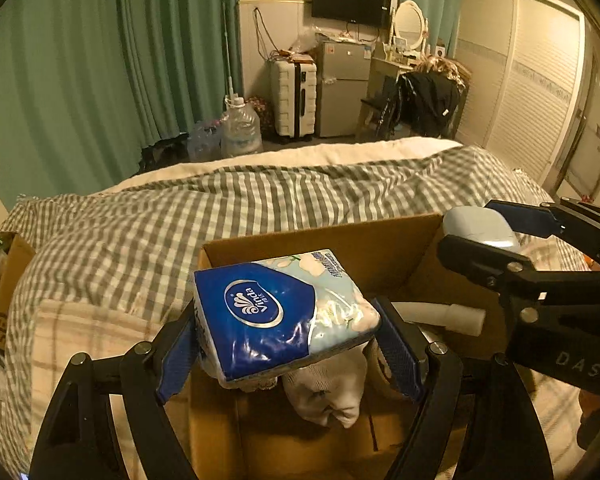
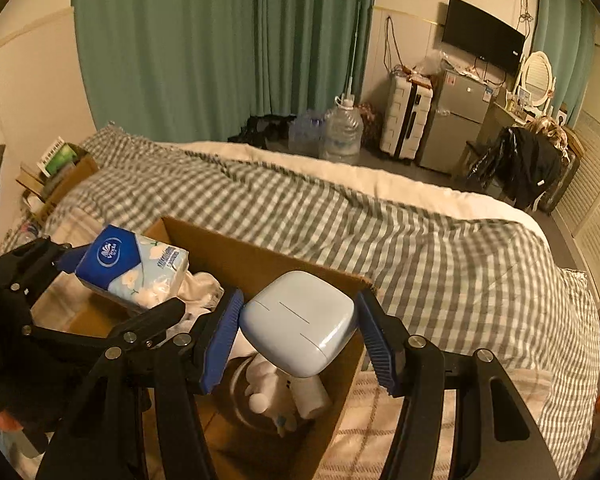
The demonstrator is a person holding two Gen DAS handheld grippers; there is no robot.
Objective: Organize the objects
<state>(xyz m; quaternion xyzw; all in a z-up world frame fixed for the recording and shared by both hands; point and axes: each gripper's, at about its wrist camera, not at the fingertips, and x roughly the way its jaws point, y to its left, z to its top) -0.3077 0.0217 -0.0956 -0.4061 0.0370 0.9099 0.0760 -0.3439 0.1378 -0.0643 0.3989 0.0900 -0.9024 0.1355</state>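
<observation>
**Cardboard box on bed, both grippers loaded above it**

Cardboard box (image 1: pixel 340 248) sits on the checked bedcover (image 1: pixel 160 216), open top, directly under both grippers. Left gripper (image 1: pixel 288 332) pinches a blue-and-white tissue pack (image 1: pixel 280 312) between its blue pads, pack tilted, held over the box's left half. Right gripper (image 2: pixel 298 330) clamps a pale blue rounded case (image 2: pixel 300 320) between its pads, above the box's right half; in the left wrist view the same case (image 1: pixel 480 228) shows at right, partly covered by the right gripper's black finger.

Hidden or unclear: box floor mostly blocked by the held items. Below the tissue pack a white cloth or sock (image 1: pixel 324 392) pokes out, shape hard to read. Under the case, a white tube-like item (image 2: pixel 310 394) and a small white object, possibly a toy, lie in what may be a round dish; cannot tell exactly. Near edge of the box is cut off by the gripper frames.

Surface: rumpled grey-white gingham cover over a cream sheet. Another cardboard box (image 2: pixel 66 172) with books or packets stands beyond the left gripper at the bed's far-left corner.

Room ahead: green curtains (image 2: pixel 180 40), large water jug (image 2: pixel 342 132), white suitcase (image 2: pixel 406 120), small silver fridge (image 2: pixel 456 124), wall TV (image 2: pixel 482 34), oval mirror (image 2: pixel 538 74), dark jacket (image 2: pixel 532 164) on a chair, louvred wardrobe doors to the right.
</observation>
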